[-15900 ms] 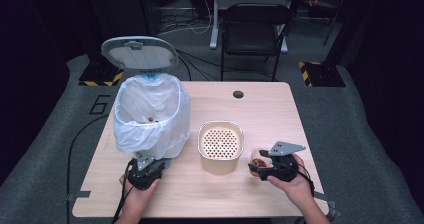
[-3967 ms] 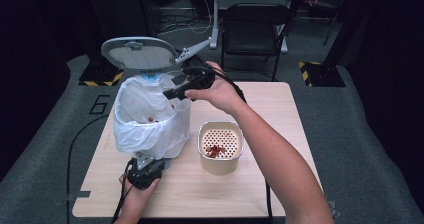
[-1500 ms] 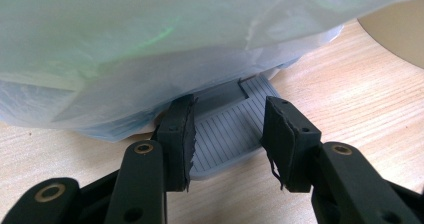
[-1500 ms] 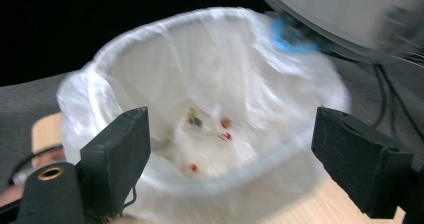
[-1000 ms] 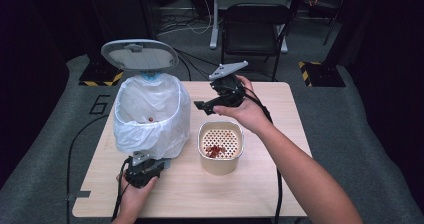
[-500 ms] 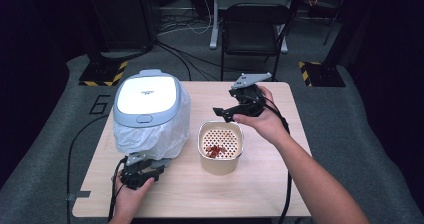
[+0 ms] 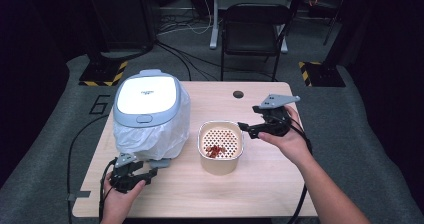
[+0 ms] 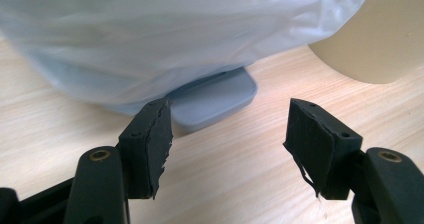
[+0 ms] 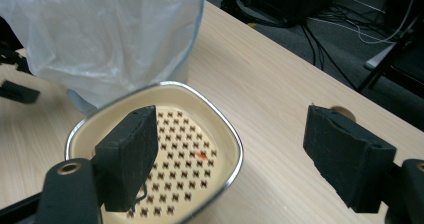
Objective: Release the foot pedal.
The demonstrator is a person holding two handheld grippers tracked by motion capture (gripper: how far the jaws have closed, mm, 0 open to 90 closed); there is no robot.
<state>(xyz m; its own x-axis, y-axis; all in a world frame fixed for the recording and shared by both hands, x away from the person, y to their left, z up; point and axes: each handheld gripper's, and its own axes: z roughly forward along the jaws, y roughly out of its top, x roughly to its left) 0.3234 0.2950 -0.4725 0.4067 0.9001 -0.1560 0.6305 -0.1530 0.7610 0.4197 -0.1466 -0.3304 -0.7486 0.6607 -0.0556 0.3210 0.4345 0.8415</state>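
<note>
Bin pedal (image 8: 212,96), a flat pale grey-blue tab, sticks out from under the bagged bin at the near left of the table and lies just ahead of the left gripper (image 8: 227,139), whose 2 black jaws stand wide apart on either side of it, holding nothing and not touching it. The left gripper view brings out this pedal and the worn, frayed pads (image 8: 155,144) on the jaws; the high view gives the same gripper (image 7: 131,175) as a small dark shape low on the wooden table (image 7: 260,184), gripped by the person's left hand (image 7: 117,199) near the front edge. The right gripper (image 7: 260,125) is held above the table just to the right of the cream strainer bowl (image 7: 220,162), the right hand (image 7: 285,139) wrapped around its body, forearm running in from the lower right, the grey 3-cornered plate on top. Its jaws are also spread wide and empty, as the right gripper view shows, looking down past them into the bowl (image 9: 150,109). That view shows 1 small red scrap on the perforated floor, while the high view shows a cluster of red scraps (image 7: 215,150) in it. Farther back on the left stands the bin (image 7: 150,134), lined with a translucent white bag, its pale lid (image 7: 146,95) closed flat on top.
</note>
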